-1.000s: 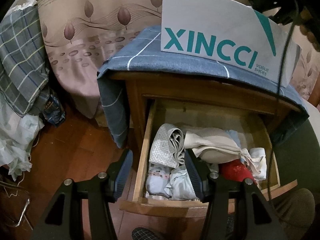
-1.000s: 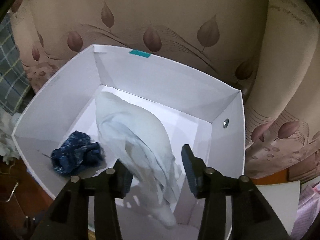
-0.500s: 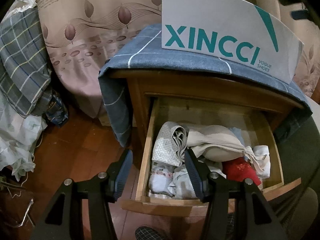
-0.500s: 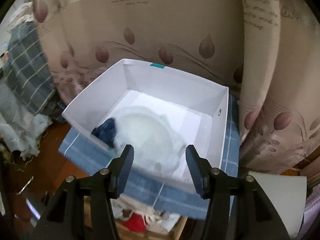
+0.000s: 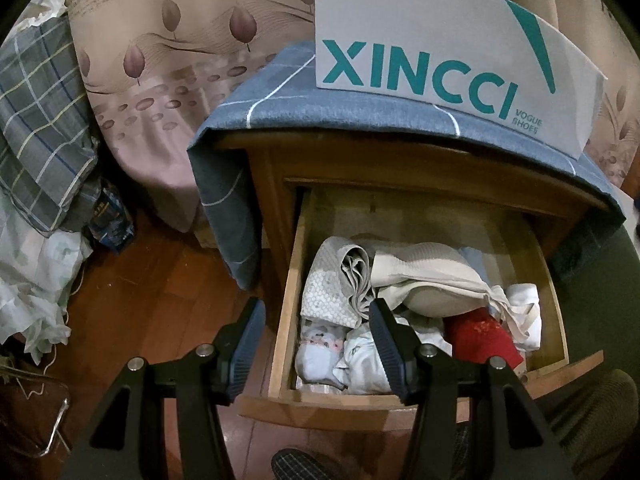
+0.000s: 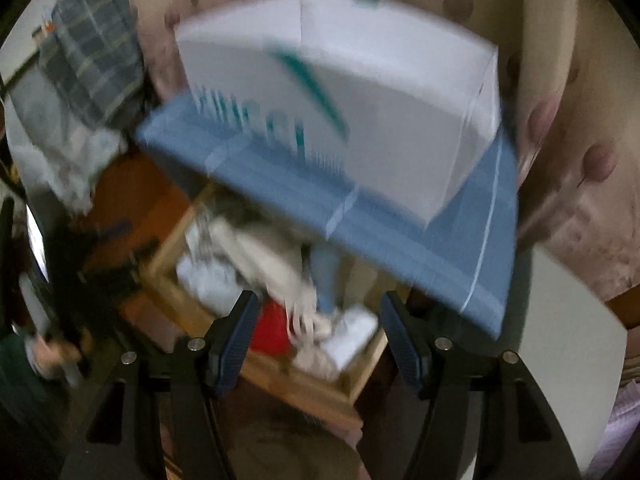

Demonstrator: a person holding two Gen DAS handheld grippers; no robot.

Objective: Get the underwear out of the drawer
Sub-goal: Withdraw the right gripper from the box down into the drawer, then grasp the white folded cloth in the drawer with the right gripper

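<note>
Now one open drawer, one shoebox; left gripper apart, empty; right gripper just opening, empty.

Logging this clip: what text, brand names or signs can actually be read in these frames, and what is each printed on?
"XINCCI" in large teal letters: front wall of the white shoe box on the nightstand.
"VOGUE SHOES" in small teal letters: same wall, right of the brand name.
Script on the leaf-patterned curtain, upper left: too small to read.
Print on the blue packet on the floor: too small to read.
Right wrist view: the box lettering is motion-blurred, unreadable.
</note>
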